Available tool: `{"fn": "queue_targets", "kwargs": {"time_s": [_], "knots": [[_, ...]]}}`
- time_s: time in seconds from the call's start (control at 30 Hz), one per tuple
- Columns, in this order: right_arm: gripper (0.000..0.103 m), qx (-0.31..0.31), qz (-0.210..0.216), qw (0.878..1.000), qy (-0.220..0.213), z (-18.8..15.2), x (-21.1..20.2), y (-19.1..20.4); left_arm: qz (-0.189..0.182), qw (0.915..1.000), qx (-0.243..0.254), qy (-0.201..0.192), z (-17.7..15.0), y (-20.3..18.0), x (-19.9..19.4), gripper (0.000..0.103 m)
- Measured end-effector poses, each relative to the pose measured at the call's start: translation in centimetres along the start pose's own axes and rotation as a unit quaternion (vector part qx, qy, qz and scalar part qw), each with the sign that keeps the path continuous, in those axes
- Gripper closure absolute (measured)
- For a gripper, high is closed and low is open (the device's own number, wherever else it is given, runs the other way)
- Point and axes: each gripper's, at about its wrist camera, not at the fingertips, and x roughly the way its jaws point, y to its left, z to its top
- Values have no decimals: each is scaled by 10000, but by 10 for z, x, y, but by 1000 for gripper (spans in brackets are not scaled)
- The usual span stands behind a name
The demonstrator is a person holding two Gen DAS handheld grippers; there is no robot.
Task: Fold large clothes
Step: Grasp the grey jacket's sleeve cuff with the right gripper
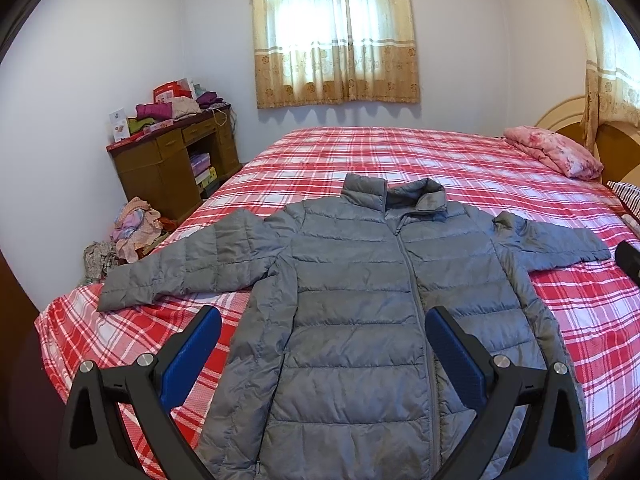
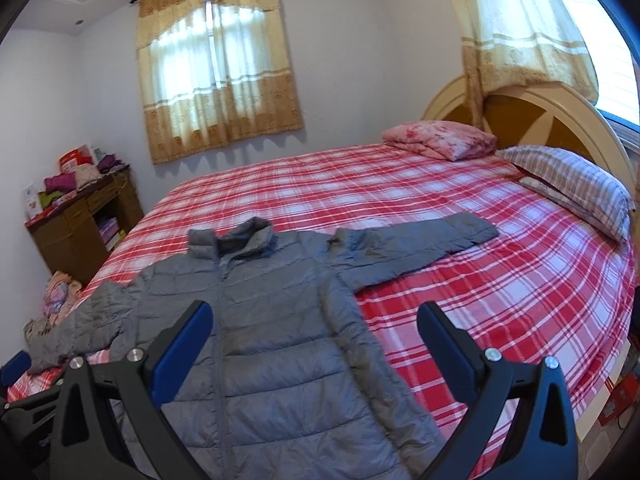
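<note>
A grey quilted puffer jacket (image 1: 360, 304) lies flat, front up and zipped, on the red plaid bed (image 1: 400, 152), with both sleeves spread sideways and its collar toward the window. My left gripper (image 1: 323, 316) hovers open above the jacket's lower body, nothing between its blue pads. In the right wrist view the jacket (image 2: 272, 320) fills the lower left. My right gripper (image 2: 314, 312) stands open over the jacket's right side and the bed (image 2: 500, 300), holding nothing. The other gripper's blue tip (image 2: 14, 366) shows at the left edge.
A pink folded quilt (image 2: 440, 138) and a striped pillow (image 2: 572, 188) lie by the headboard (image 2: 532, 116). A wooden desk (image 1: 176, 160) piled with clothes and boxes stands left of the bed, with a heap of clothes (image 1: 132, 232) on the floor beside it.
</note>
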Motion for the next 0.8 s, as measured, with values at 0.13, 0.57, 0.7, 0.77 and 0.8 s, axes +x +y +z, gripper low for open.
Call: {"fn": "queue_targets", "kwargs": {"time_s": [0.13, 0.57, 0.7, 0.77, 0.8], "knots": [[0, 169, -393, 9991, -44, 10, 12, -39, -372, 9992, -147, -71, 5, 5, 4, 1], [0, 1918, -1015, 9762, 40, 76, 95, -226, -322, 9967, -472, 582, 33, 29, 83, 1], [11, 2520, -950, 9613, 572, 83, 170, -275, -533, 9937, -843, 511, 43, 34, 101, 1], [19, 2690, -1090, 9533, 835, 76, 214, -292, -543, 9930, -903, 525, 42, 31, 110, 1], [19, 2655, -1252, 9517, 898, 72, 229, -294, -462, 9934, -901, 547, 42, 29, 117, 1]]}}
